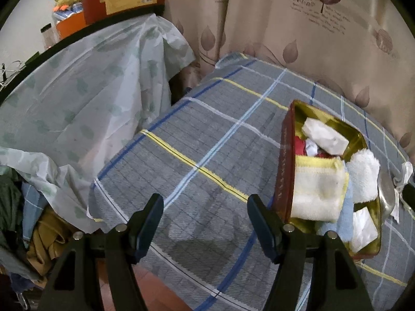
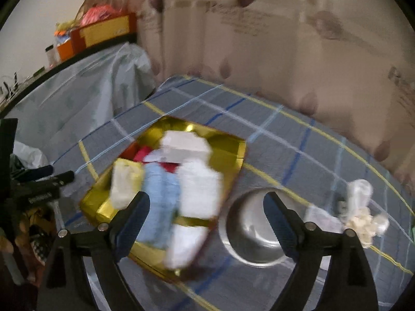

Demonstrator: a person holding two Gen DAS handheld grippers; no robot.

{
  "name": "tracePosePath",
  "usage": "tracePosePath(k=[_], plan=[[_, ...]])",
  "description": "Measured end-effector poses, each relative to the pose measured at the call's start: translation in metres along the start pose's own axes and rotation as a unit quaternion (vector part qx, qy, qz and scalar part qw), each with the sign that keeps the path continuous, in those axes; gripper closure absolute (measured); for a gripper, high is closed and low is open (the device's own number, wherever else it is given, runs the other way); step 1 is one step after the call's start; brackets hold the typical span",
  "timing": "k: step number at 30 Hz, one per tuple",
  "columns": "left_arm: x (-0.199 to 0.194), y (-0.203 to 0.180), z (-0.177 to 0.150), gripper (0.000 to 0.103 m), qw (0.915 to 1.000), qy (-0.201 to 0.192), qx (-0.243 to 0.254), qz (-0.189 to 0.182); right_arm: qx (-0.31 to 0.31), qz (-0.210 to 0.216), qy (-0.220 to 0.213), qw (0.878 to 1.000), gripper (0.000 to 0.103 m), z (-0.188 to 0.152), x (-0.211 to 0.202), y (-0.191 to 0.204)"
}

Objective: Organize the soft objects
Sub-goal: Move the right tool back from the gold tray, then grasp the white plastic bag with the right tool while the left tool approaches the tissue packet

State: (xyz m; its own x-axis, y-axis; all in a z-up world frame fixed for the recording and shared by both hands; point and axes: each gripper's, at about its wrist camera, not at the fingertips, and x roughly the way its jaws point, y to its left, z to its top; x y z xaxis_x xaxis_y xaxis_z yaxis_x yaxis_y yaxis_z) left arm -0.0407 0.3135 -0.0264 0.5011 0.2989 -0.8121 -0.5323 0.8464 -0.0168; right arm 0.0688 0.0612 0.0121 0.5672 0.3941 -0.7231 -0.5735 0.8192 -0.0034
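Right wrist view: my right gripper [image 2: 206,208] hangs spread and empty above the gold tin [image 2: 228,147] of folded cloths [image 2: 199,189]. My left gripper [image 1: 205,212] is spread too, left of the tin.

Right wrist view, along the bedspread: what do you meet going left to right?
Gold tin full of cloths → steel bowl → small pile of white bits.

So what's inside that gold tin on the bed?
The gold tin holds folded cloths: a yellow-edged towel, a fluffy white one, a light blue one and something red. Whatever lies beneath them is covered.
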Motion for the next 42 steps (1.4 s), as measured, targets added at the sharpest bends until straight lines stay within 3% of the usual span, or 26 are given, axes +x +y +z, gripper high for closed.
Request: tracePosePath(k=[7,13,19,27,33,38,42], plan=[[-0.006,-0.005,0.002,0.034,0.9999,-0.007,0.01,0.001,0.077,-0.077,-0.001,0.994,0.015,-0.026,-0.019,-0.111],[-0.012,-0.016,0.003,0.034,0.9996,-0.005,0.023,0.013,0.152,-0.153,0.017,0.976,0.015,-0.058,-0.028,-0.214],[-0.027,-0.038,0.009,0.034,0.9987,-0.013,0.046,0.018,0.197,-0.173,0.022,0.965,0.015,-0.078,-0.026,-0.277],[-0.043,-0.108,0.015,0.034,0.9943,-0.015,0.105,-0.017,0.202,-0.172,0.043,0.963,0.015,-0.084,0.009,-0.312],[-0.044,-0.181,0.009,0.034,0.9832,-0.008,0.174,-0.056,0.212,-0.155,0.052,0.963,0.015,-0.086,0.035,-0.33],[-0.045,-0.236,0.0,0.034,0.9718,0.006,0.212,-0.103,0.224,-0.171,0.07,0.957,0.032,-0.099,0.048,-0.347],[-0.045,-0.277,-0.011,0.034,0.9608,0.007,0.25,-0.12,0.239,-0.172,0.052,0.954,0.036,-0.111,0.039,-0.358]])
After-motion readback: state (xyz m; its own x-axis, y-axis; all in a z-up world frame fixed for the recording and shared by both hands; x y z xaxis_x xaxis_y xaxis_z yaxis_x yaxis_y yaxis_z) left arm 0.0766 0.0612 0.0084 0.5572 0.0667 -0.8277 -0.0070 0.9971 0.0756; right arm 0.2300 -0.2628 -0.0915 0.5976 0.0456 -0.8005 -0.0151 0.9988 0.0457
